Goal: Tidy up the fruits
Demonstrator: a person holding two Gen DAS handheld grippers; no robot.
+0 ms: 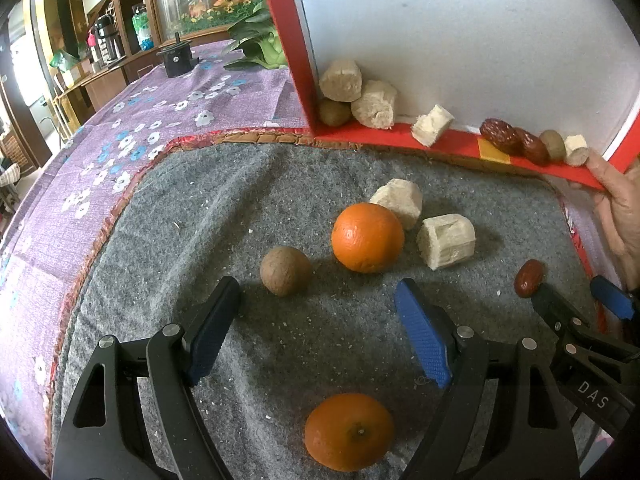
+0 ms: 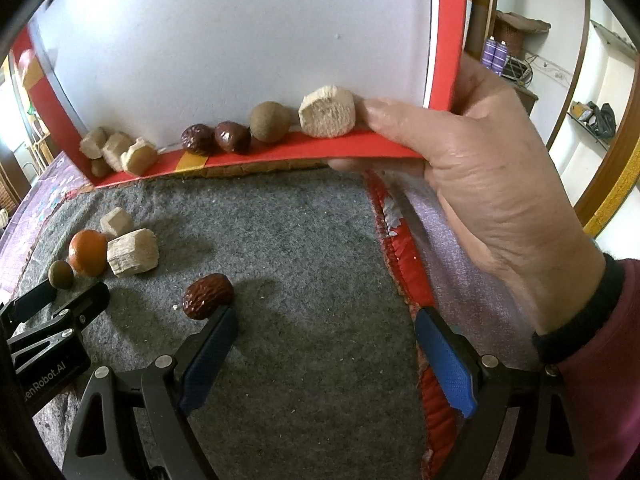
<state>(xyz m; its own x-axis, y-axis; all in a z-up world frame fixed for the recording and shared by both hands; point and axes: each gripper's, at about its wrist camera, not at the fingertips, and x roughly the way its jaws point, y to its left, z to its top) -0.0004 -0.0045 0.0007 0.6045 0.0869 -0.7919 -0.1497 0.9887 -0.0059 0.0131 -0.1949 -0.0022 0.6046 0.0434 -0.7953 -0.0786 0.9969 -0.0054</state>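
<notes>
Grey felt mat [image 1: 280, 184] holds two oranges [image 1: 367, 237], a brown round fruit [image 1: 285, 270] and a red date [image 2: 208, 295]. Both the left claw [image 1: 320, 320] and right claw [image 2: 324, 344] are wide and hold nothing. A hand [image 2: 492, 184] tips the red box [image 2: 280, 158] with more fruit.

Soft daylight is falling evenly; fruits are casting faint shadows ahead of the tongs, and fisheye bending is darkening the corners.

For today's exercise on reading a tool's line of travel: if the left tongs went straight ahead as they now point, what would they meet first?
Most likely the orange on the grey mat: it sits ahead of the open left tongs, about mid-gap. The brown round fruit lies nearer, towards the left finger, so depth leaves some doubt.
</notes>
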